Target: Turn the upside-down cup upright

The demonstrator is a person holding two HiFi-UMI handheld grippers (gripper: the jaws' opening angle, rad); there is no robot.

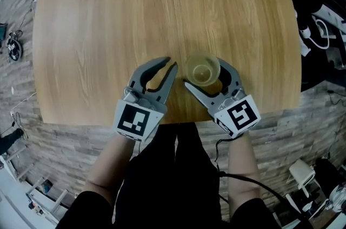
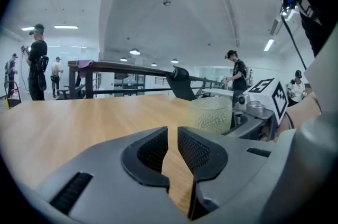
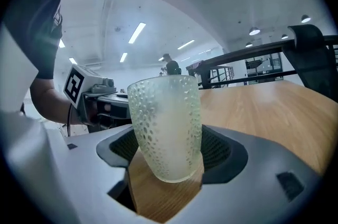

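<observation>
A pale, dimpled translucent cup (image 1: pixel 203 69) stands mouth-up near the front edge of the wooden table (image 1: pixel 135 17). My right gripper (image 1: pixel 203 72) is shut on it, one pad on each side of its wall; in the right gripper view the cup (image 3: pixel 165 128) fills the gap between the jaws. My left gripper (image 1: pixel 170 65) lies just left of the cup, apart from it, its jaws a narrow slit open with nothing between them. From the left gripper view (image 2: pixel 173 136) the cup (image 2: pixel 211 113) appears ahead to the right, with the right gripper's marker cube behind it.
The table's front edge (image 1: pixel 178 121) runs right under both grippers. A black chair back (image 2: pixel 180 83) stands at the far side. Several people stand in the room beyond. Cables and gear lie on the plank floor (image 1: pixel 16 44) around the table.
</observation>
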